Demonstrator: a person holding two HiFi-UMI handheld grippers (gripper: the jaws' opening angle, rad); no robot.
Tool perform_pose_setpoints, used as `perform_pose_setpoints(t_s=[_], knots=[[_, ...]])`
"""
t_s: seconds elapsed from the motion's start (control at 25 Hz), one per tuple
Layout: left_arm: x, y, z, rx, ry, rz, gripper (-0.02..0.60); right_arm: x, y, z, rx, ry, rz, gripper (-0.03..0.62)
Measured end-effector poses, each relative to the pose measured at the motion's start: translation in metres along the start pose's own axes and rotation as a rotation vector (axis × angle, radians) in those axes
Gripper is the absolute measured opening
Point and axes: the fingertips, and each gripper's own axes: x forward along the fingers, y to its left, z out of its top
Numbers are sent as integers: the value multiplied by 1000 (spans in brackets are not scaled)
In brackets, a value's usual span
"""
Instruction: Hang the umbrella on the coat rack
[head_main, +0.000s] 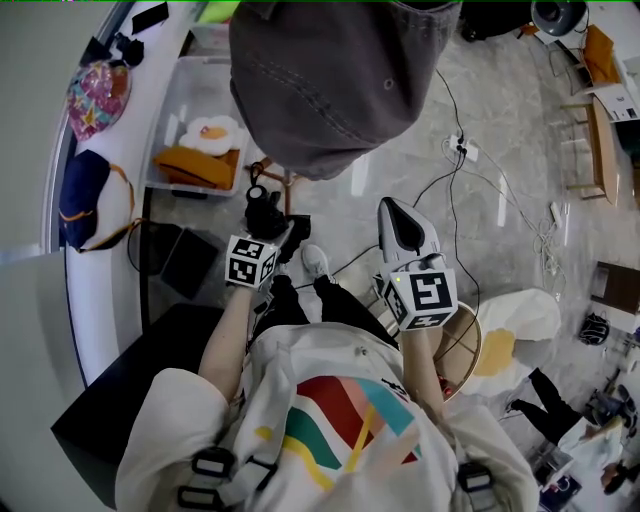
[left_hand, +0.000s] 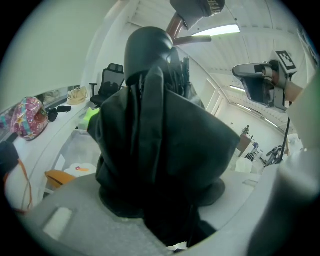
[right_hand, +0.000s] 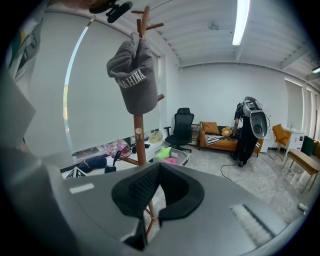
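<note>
Fills the left gripper view: folded black umbrella, clamped between left gripper jaws, partway apart around its bulk. Looks like the approach step: coat rack close ahead, grey cap hanging on it. Calls next for lifting onto a free peg. Right gripper jaws together, empty.

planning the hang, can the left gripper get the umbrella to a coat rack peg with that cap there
Probably yes: the left gripper holds the umbrella close under the coat rack; the cap covers one peg, others look bare.
</note>
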Motion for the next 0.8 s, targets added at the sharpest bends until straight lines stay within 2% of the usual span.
perform_pose_setpoints(t_s=[0.36,0.8], knots=[[-1,6,-1,6,16,7,239,5,4,-2,6,7,9,3],[7,2,-8,22,50,-20,239,11,4,-2,3,15,14,3]])
